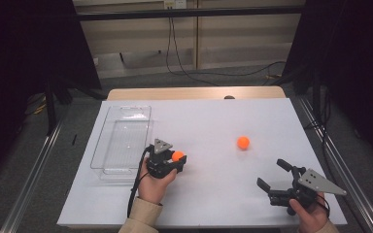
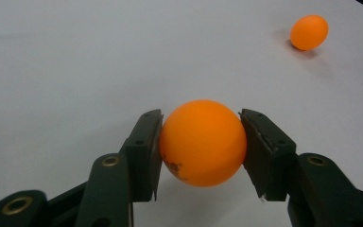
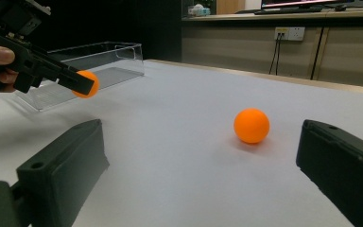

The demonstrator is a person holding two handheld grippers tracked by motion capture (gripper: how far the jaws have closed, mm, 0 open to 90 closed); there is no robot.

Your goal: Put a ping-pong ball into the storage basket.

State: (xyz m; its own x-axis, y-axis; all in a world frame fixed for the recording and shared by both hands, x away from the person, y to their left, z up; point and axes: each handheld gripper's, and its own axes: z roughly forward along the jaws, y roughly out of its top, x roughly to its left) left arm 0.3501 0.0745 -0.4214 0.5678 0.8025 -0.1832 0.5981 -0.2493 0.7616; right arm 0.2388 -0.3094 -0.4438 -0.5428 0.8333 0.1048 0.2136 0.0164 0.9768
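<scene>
Black jaw pads of the left gripper [image 2: 201,146] fill the lower part of the left gripper view, closed on an orange ball [image 2: 202,143] that they pinch at its widest line, clear of the white table [image 2: 75,71]. In the high view this held ball [image 1: 177,156] sits left of centre, just right of the clear plastic tray [image 1: 121,138]. A second orange ball [image 1: 243,142] rests free on the table right of centre. The right gripper [image 1: 276,176], at lower right, stands wide open and holds nothing, its jaws framing the free ball [image 3: 251,126].

Risk: the ball is smooth, hard-looking and round, so the flat pads meet it at two small spots; a tilt or slackened squeeze could let it squirt out and roll. The free ball would likely roll off if nudged. The tray walls are thin, glossy, transparent and easy to clip.
</scene>
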